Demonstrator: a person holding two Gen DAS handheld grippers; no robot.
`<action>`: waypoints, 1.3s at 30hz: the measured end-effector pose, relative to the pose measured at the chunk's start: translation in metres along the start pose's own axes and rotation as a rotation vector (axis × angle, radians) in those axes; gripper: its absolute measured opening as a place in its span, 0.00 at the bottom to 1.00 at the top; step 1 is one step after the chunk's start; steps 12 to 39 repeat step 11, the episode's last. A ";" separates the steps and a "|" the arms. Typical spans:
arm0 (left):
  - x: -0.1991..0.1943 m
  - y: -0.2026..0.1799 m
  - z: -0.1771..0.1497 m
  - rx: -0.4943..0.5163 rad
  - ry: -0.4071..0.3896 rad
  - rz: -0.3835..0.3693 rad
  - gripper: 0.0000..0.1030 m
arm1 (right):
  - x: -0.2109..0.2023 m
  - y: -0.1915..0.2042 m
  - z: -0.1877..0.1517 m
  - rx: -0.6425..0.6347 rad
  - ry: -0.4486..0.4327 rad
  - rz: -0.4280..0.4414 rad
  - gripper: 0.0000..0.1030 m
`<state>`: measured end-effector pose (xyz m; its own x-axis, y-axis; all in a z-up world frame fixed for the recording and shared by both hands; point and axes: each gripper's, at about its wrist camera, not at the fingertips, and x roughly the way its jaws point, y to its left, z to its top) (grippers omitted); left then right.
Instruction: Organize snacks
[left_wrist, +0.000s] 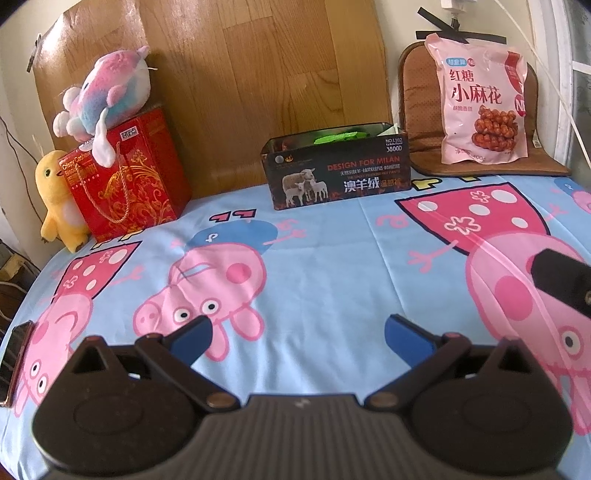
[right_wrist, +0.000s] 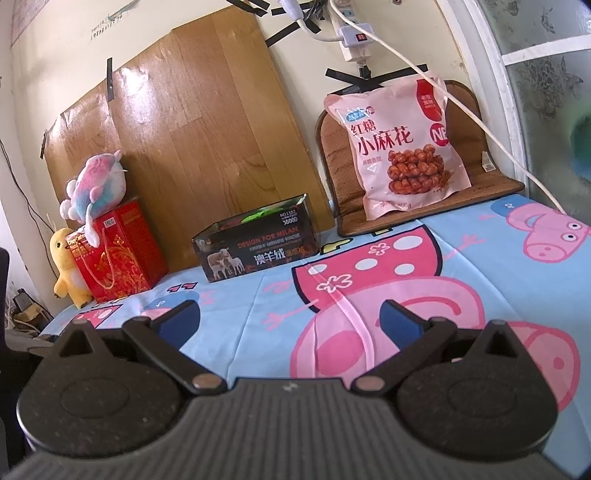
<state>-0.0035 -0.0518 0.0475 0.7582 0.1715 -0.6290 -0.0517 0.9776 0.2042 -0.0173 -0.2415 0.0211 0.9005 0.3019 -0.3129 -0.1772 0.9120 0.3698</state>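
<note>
Pink plastic snack bag, printed with fried dough twists: stands upright, leaning back against a brown seat cushion at the far right of the table. Its long axis runs vertical, printed face toward the grippers, sealed top edge uppermost.

Dark open-topped box with sheep on its side: sits on the tablecloth at the back, against the wood-grain board, to the left of the bag and apart from it. Green wrappers show over its rim; its long side lies across the view.

Left gripper: low over the blue cartoon-pig tablecloth, blue pads spread wide, nothing between them. Box lies straight ahead of it; bag well off to its right.

Right gripper: likewise spread and empty, hovering low near the table's front. Bag lies ahead and slightly right of it; box ahead and to its left. A black corner of this gripper shows at the right edge of the left view.

Judgement: the right hand looks the nearer to the bag, the left better lined up with the box. No loose snack is visible on the cloth.

Bystanders at far left: red gift bag, pastel plush on top, yellow plush chick beside it.
</note>
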 end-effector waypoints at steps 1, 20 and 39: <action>0.001 0.001 0.001 -0.002 0.002 -0.004 1.00 | 0.001 0.002 0.000 -0.002 0.001 -0.002 1.00; 0.007 0.004 0.010 -0.022 0.012 -0.095 1.00 | 0.006 0.004 0.004 -0.016 0.002 -0.014 1.00; 0.007 0.004 0.010 -0.022 0.012 -0.095 1.00 | 0.006 0.004 0.004 -0.016 0.002 -0.014 1.00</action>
